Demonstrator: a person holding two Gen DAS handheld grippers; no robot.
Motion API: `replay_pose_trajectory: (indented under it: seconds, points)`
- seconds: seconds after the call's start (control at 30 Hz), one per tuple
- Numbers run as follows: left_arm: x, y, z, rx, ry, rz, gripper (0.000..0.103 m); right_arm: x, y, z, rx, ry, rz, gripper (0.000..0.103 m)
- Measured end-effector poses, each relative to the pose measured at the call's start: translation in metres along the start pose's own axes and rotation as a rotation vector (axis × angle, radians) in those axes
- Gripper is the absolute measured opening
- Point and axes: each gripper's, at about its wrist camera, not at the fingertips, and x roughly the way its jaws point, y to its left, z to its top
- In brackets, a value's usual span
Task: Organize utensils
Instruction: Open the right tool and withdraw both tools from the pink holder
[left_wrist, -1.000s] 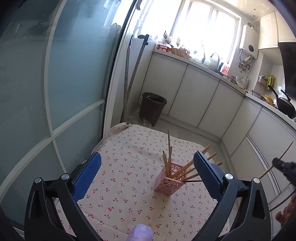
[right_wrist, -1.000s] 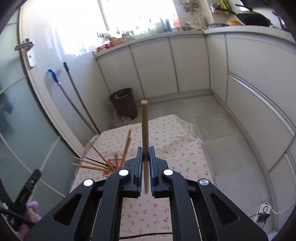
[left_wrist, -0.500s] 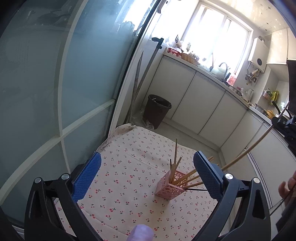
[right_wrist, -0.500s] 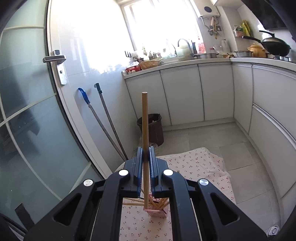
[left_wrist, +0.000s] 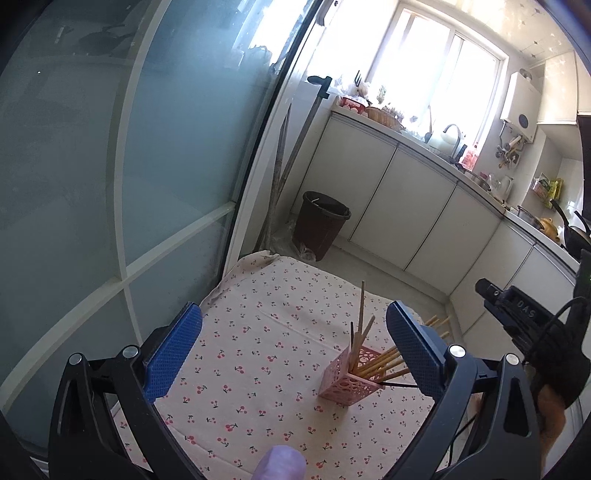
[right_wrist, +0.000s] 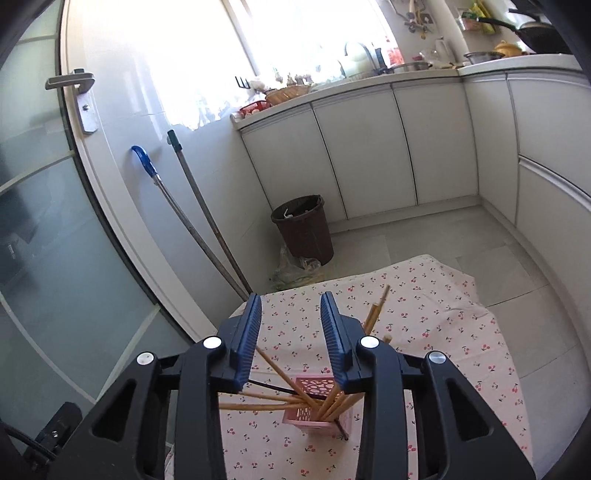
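A pink perforated holder (left_wrist: 349, 380) stands on the cherry-print tablecloth (left_wrist: 258, 332) and holds several wooden chopsticks (left_wrist: 380, 365) that lean out. It also shows in the right wrist view (right_wrist: 317, 410) with its chopsticks (right_wrist: 280, 373) fanned out. My left gripper (left_wrist: 295, 347) is open and empty, above and to the left of the holder. My right gripper (right_wrist: 290, 332) is open and empty, directly above the holder; its body (left_wrist: 517, 317) shows at the right in the left wrist view.
A dark bin (right_wrist: 303, 229) stands on the floor beyond the table. Two mop handles (right_wrist: 199, 221) lean on the wall by a glass door (left_wrist: 110, 184). White cabinets (right_wrist: 369, 147) line the back and right.
My right gripper held a chopstick upright, came down over the holder, and has opened. The chopstick is now among those in the holder. The left gripper stayed open.
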Motion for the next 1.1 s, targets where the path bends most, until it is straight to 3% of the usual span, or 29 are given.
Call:
replay_pose_trajectory:
  seconds: [0.07,0.27,0.4,0.5,0.57,0.7,0.83,1.1]
  points:
    - [-0.002,-0.008,-0.003,0.029,-0.005,-0.009,0.096,-0.023,-0.001,0.001,0.002,-0.014,-0.003,0.056]
    - [-0.014,-0.056,-0.029,0.268,-0.060,0.031,0.096,-0.088,-0.014,-0.029,-0.057,-0.032,-0.142,0.081]
    - [-0.026,-0.083,-0.047,0.374,-0.122,0.038,0.096,-0.117,-0.037,-0.053,-0.065,-0.075,-0.241,0.096]
    - [-0.035,-0.102,-0.059,0.433,-0.193,0.036,0.096,-0.132,-0.050,-0.067,-0.100,-0.153,-0.339,0.096]
    - [-0.040,-0.111,-0.064,0.449,-0.216,0.000,0.096,-0.135,-0.052,-0.071,-0.147,-0.155,-0.360,0.096]
    - [-0.039,-0.121,-0.066,0.434,-0.199,-0.064,0.096,-0.136,-0.058,-0.079,-0.171,-0.122,-0.368,0.096]
    - [-0.034,-0.131,-0.072,0.456,-0.199,-0.033,0.096,-0.127,-0.064,-0.083,-0.164,-0.069,-0.399,0.096]
    - [-0.028,-0.135,-0.079,0.462,-0.151,-0.010,0.096,-0.129,-0.070,-0.080,-0.133,-0.088,-0.465,0.096]
